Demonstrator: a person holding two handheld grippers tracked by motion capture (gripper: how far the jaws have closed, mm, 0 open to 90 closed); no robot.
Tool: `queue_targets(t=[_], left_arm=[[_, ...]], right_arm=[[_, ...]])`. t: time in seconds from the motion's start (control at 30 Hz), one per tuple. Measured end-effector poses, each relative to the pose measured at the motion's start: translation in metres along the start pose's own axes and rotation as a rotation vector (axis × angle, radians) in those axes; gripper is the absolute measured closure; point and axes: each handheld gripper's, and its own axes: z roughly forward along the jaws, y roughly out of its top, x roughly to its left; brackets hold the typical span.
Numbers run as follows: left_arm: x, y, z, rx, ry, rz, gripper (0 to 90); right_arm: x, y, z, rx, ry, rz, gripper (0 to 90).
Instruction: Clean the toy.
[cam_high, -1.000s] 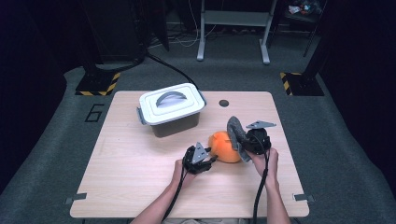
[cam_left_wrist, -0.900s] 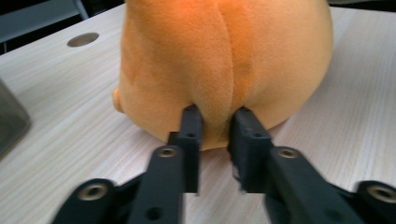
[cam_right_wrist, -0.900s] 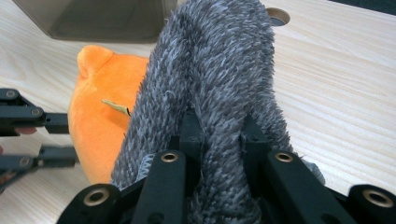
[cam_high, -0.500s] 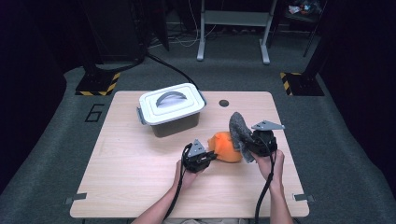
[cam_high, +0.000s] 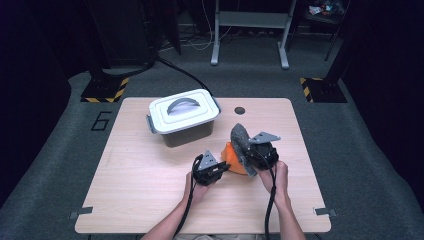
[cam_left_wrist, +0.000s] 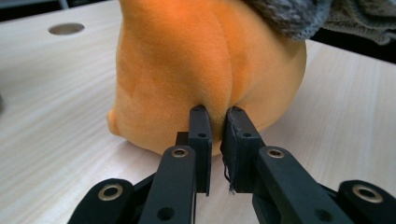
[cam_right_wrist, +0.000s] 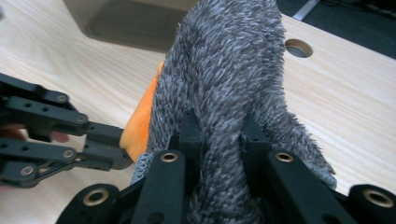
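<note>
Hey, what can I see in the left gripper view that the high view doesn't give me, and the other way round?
The left gripper view shows the left claw pinching a fold of the orange plush toy between its pads. The high view adds the lidded white box, the whole table, the person's hands and the right claw holding the grey fuzzy cloth. Both show the toy, the cloth, the tabletop and its round hole.

**Table layout**

The lidded box (cam_high: 183, 117) sits toward the table's (cam_high: 130, 180) 11 o'clock. The plush toy (cam_high: 234, 159) lies near centre, at the box's 4 o'clock. The fuzzy cloth (cam_high: 242, 142) rests on the toy. The left claw (cam_high: 223, 166) is at the toy's 9 o'clock, the right claw (cam_high: 248, 156) at its 3 o'clock.
</note>
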Motion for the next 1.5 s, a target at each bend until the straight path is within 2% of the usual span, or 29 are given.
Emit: queue_targets(t=[0.13, 0.17, 0.33, 0.43, 0.5, 0.7, 0.83, 0.97, 1.13, 1.3, 1.4, 1.47, 1.5], left_arm=[[0.001, -0.003, 0.000, -0.018, 0.006, 0.007, 81.9], [0.001, -0.004, 0.000, -0.020, -0.001, -0.009, 81.9], [0.002, -0.004, 0.001, -0.023, 0.007, 0.000, 82.0], [0.001, -0.005, 0.002, -0.025, 0.015, -0.001, 82.0], [0.000, -0.005, 0.001, -0.019, 0.004, -0.005, 82.1], [0.001, -0.005, 0.002, -0.015, 0.006, 0.000, 82.2], [0.001, -0.005, 0.002, -0.013, 0.008, -0.002, 82.2], [0.001, -0.005, 0.002, -0.012, 0.007, -0.003, 82.3], [0.001, -0.006, 0.002, -0.012, 0.007, -0.005, 82.2], [0.001, -0.006, 0.002, -0.018, 0.014, -0.011, 82.2], [0.002, -0.006, 0.002, -0.013, 0.014, -0.012, 82.1], [0.002, -0.006, 0.002, -0.017, 0.018, -0.009, 82.1], [0.002, -0.006, 0.001, -0.017, 0.013, -0.021, 82.0]], right_arm=[[-0.003, -0.001, 0.000, -0.004, -0.010, -0.001, 75.9], [-0.004, -0.001, 0.000, -0.009, -0.012, 0.010, 75.9], [-0.016, -0.007, -0.005, -0.011, -0.038, 0.034, 75.9], [-0.023, -0.012, -0.007, -0.005, -0.054, 0.060, 75.9], [-0.027, -0.016, -0.008, 0.001, -0.070, 0.082, 75.9], [-0.040, -0.031, -0.008, 0.017, -0.091, 0.113, 75.8], [-0.047, -0.040, -0.005, 0.030, -0.105, 0.154, 75.8], [-0.057, -0.052, 0.002, 0.075, -0.122, 0.192, 75.8], [-0.064, -0.067, 0.018, 0.140, -0.111, 0.234, 75.7], [-0.070, -0.079, 0.032, 0.194, -0.096, 0.253, 75.5], [-0.072, -0.079, 0.026, 0.185, -0.098, 0.260, 75.9], [-0.073, -0.075, 0.016, 0.157, -0.101, 0.247, 76.0], [-0.073, -0.072, 0.010, 0.142, -0.104, 0.245, 76.0]])
